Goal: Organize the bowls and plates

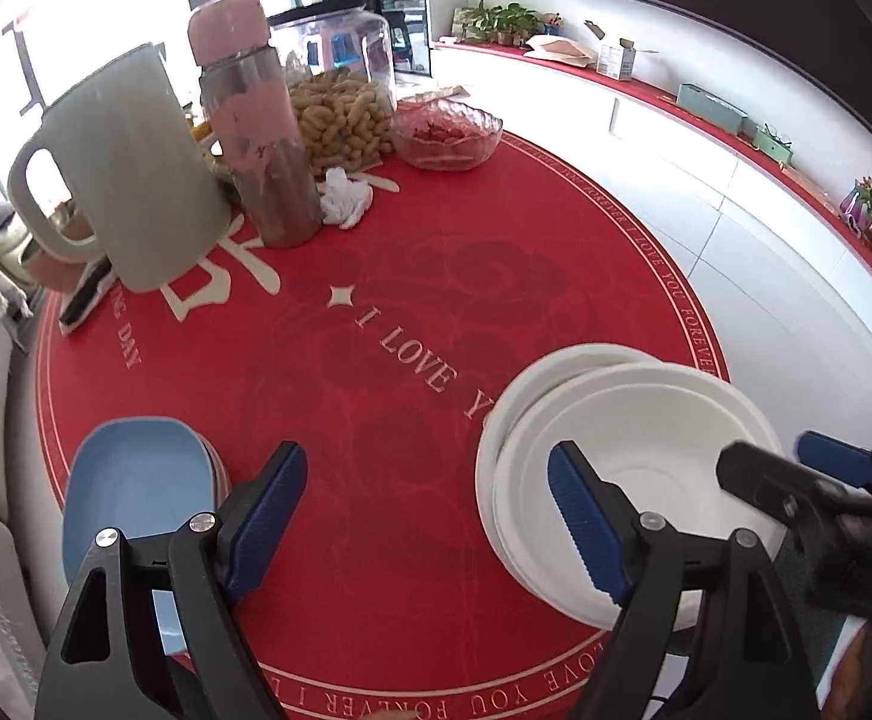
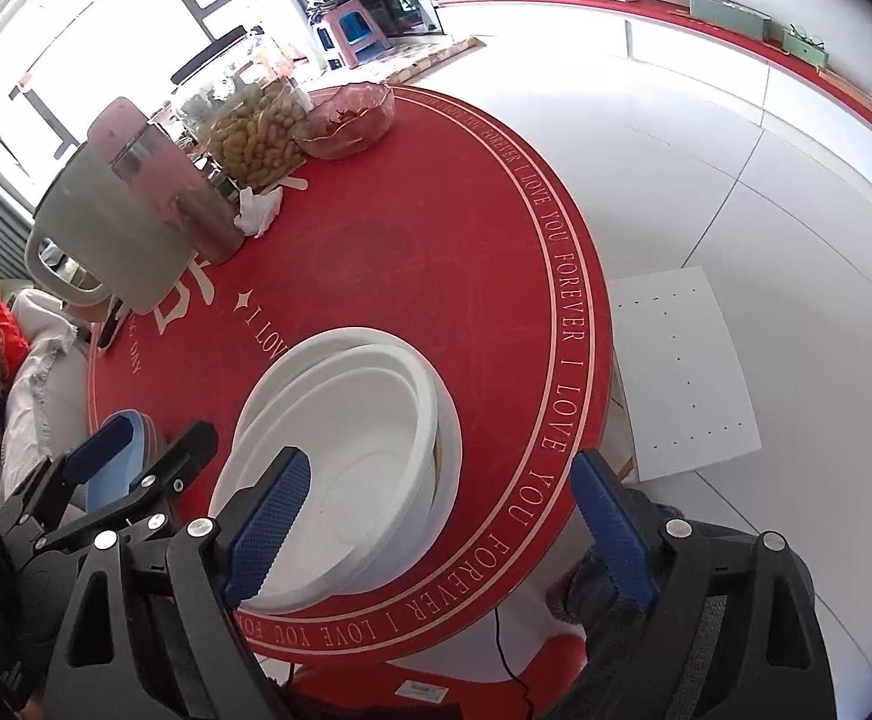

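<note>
A stack of white bowls sits on the red round table near its front edge; it also shows in the right wrist view. A stack of blue and pink plates lies at the front left, seen small in the right wrist view. My left gripper is open and empty, hovering over the table between the plates and the bowls. My right gripper is open and empty above the near rim of the bowls; it shows at the right of the left wrist view.
At the back of the table stand a grey-green pitcher, a pink-lidded bottle, a jar of peanuts, a glass bowl and a crumpled tissue. A white stool stands right of the table.
</note>
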A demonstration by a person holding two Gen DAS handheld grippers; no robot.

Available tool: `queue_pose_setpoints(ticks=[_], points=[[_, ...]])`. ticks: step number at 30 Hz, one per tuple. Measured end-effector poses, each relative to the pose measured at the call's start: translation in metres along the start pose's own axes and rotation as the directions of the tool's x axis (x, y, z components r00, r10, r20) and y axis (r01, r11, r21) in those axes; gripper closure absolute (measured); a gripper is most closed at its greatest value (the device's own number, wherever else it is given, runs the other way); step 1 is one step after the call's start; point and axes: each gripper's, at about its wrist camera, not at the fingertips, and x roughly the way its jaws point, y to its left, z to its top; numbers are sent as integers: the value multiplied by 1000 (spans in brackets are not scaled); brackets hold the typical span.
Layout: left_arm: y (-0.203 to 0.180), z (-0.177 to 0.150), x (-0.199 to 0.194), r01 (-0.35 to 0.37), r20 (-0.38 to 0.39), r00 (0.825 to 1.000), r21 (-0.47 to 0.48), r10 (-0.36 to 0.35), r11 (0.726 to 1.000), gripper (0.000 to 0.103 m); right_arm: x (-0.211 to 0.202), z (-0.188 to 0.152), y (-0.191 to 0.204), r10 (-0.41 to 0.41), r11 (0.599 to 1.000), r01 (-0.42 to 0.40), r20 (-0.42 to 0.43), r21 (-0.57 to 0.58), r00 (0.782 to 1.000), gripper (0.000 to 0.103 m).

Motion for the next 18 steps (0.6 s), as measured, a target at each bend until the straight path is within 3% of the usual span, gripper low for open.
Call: queue_pose_setpoints(ticks=[5, 18], points=[[1, -5, 4, 32, -29, 999, -25, -33, 999, 18, 4, -6, -1, -16, 1000, 16, -1, -10, 1000, 0], [-1, -12, 9, 14, -49, 999, -16, -15, 1000, 18, 23, -16, -6, -20, 1000, 21, -53, 14, 998, 0]])
